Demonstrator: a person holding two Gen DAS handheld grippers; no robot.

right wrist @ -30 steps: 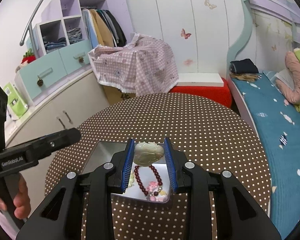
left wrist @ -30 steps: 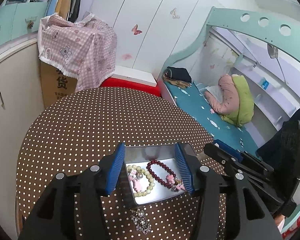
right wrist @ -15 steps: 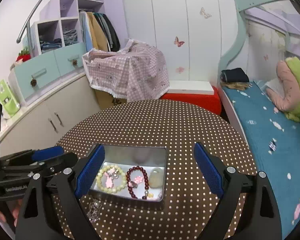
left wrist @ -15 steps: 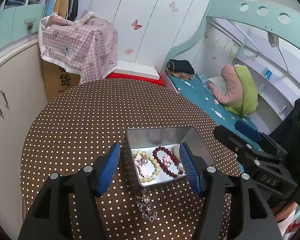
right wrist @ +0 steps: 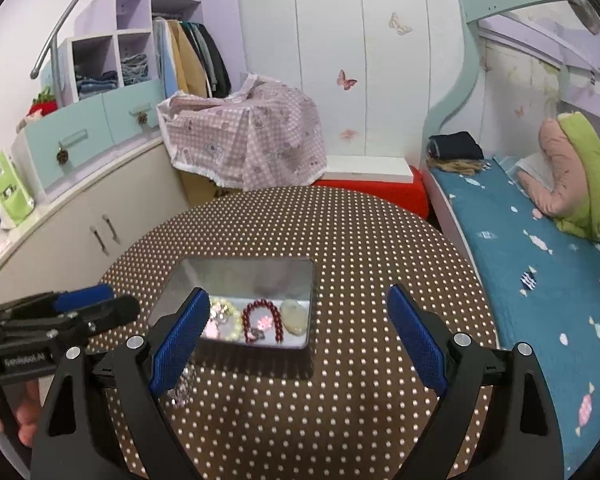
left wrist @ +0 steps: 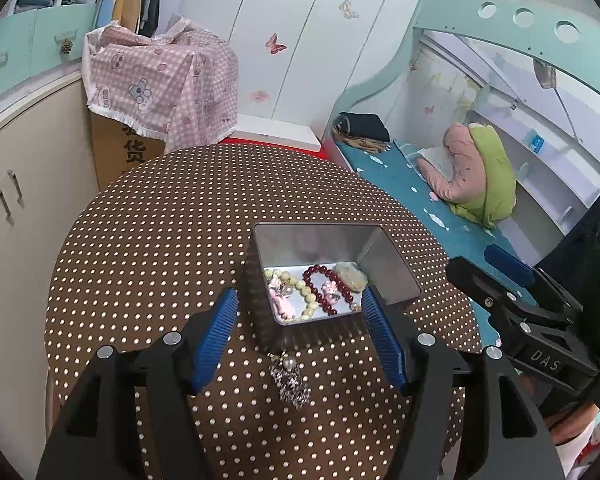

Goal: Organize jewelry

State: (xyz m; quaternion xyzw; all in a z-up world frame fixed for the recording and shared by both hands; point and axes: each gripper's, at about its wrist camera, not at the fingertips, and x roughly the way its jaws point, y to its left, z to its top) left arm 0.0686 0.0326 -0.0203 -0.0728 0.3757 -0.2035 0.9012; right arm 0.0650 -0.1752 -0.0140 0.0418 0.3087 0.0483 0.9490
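A silver metal tin (left wrist: 392,276) (right wrist: 236,276) sits on the round brown dotted table (left wrist: 160,240) (right wrist: 360,240). Inside lie a cream bead bracelet (left wrist: 306,294) (right wrist: 228,322), a dark red bead bracelet (left wrist: 324,284) (right wrist: 262,318), pink charms and a pale stone pendant (left wrist: 352,274) (right wrist: 293,317). A silver rhinestone piece with a pearl (left wrist: 290,380) (right wrist: 182,386) lies on the table in front of the tin. My left gripper (left wrist: 300,340) is open, above that piece. My right gripper (right wrist: 298,348) is open wide and empty, pulled back from the tin.
A bed with a blue sheet (right wrist: 540,260) stands to the right of the table. Cream cabinets (right wrist: 80,232) curve along the left. A box under a pink checked cloth (right wrist: 244,140) stands behind the table.
My right gripper opened and let the pale pendant go into the tin, then drew back. My left gripper pulled back from the tin towards the near edge.
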